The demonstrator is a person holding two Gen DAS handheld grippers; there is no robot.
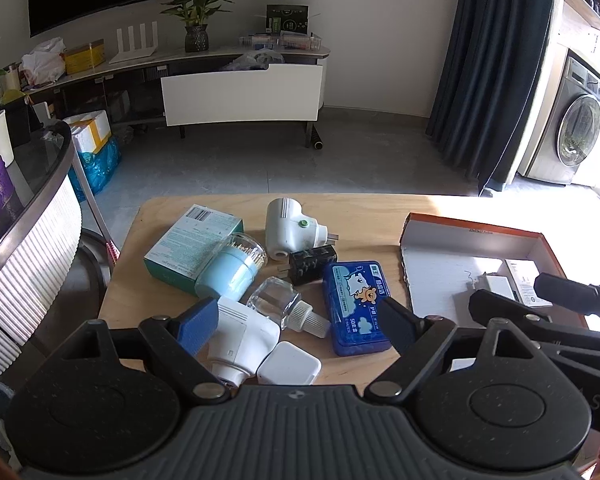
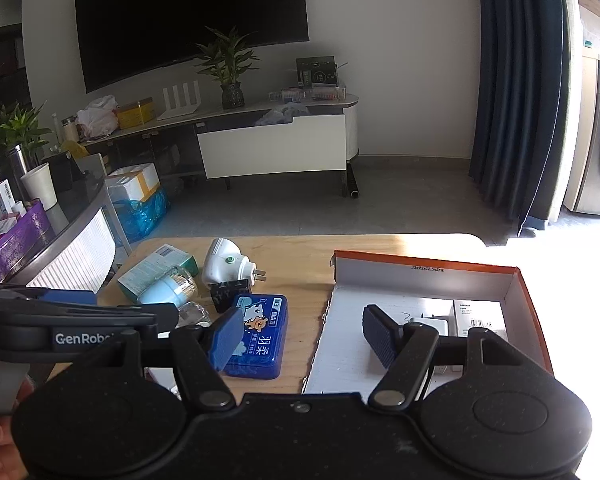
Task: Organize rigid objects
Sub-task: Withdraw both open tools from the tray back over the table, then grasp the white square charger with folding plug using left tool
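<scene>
On the wooden table (image 1: 364, 216) lie a blue case (image 1: 356, 306), a teal box (image 1: 192, 248), a light-blue toothpick jar (image 1: 230, 272), two white plug-in devices (image 1: 288, 228) (image 1: 240, 338), a black adapter (image 1: 312, 266), a glass bottle (image 1: 278, 304) and a white charger (image 1: 288, 364). My left gripper (image 1: 298, 320) is open and empty above them. My right gripper (image 2: 304, 334) is open and empty over the left edge of an orange-rimmed box (image 2: 528, 304), which holds white chargers (image 2: 432, 322) and a small white carton (image 2: 480, 316). The blue case also shows in the right wrist view (image 2: 260, 332).
A round glass-topped side table (image 1: 28, 200) stands left of the wooden table. A TV stand (image 1: 240, 96), a curtain (image 1: 496, 72) and a washing machine (image 1: 572, 128) are farther back across the grey floor.
</scene>
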